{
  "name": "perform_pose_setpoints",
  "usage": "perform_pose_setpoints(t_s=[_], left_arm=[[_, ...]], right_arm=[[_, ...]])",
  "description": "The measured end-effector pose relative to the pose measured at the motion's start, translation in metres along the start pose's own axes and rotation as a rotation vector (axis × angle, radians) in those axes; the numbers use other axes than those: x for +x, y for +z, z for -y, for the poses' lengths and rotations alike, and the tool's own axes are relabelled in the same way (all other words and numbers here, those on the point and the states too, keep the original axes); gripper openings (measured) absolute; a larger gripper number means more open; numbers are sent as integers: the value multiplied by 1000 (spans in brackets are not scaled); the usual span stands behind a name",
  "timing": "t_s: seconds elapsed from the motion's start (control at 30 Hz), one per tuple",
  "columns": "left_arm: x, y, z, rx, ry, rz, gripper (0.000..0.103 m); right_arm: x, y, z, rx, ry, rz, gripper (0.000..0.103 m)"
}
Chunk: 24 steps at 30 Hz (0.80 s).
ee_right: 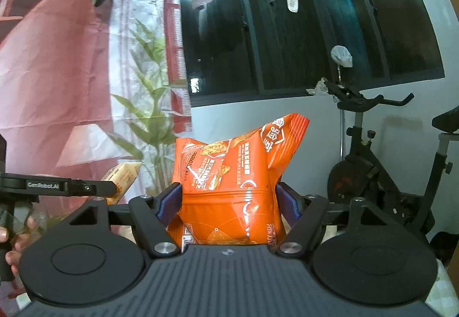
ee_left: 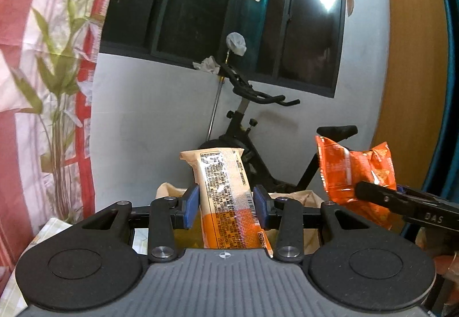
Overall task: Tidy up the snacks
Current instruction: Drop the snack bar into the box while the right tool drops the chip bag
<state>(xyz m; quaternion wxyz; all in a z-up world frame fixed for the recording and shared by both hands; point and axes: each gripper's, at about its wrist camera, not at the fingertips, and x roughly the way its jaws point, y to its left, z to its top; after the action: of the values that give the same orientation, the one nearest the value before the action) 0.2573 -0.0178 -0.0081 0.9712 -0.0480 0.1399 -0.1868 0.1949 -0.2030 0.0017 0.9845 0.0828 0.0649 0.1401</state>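
left gripper (ee_left: 226, 206): jaws clamped on beige-orange snack bar pack (ee_left: 226, 196), upright
right gripper (ee_right: 229, 205): jaws clamped on orange chip bag (ee_right: 229, 188), held up
far: exercise bike (ee_left: 252, 122)

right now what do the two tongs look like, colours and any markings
Both are matte black with blue pads. The left tongs have a ribbed grey base flanked by two round black discs, silver pivot screws and a small crosshair mark. The right tongs match. Seen side-on, the right one reads "DAS" and the left one "GenRobot.AI" in white.
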Motion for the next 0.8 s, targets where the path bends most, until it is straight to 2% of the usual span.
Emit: perform_pose_setpoints(t_s=[0.23, 0.53, 0.6, 0.67, 0.8], left_arm=[[45, 1, -1, 10, 17, -55, 43], [82, -11, -7, 46, 23, -132, 43], [83, -13, -8, 48, 27, -136, 47], [84, -13, -9, 52, 32, -139, 62], [78, -11, -9, 62, 39, -133, 65]], right_arm=[[48, 0, 18, -3, -72, -49, 72], [90, -24, 29, -33, -147, -170, 72], [93, -29, 30, -41, -159, -191, 73], [95, -31, 32, -42, -170, -209, 77], [93, -31, 33, -38, -172, -218, 80]])
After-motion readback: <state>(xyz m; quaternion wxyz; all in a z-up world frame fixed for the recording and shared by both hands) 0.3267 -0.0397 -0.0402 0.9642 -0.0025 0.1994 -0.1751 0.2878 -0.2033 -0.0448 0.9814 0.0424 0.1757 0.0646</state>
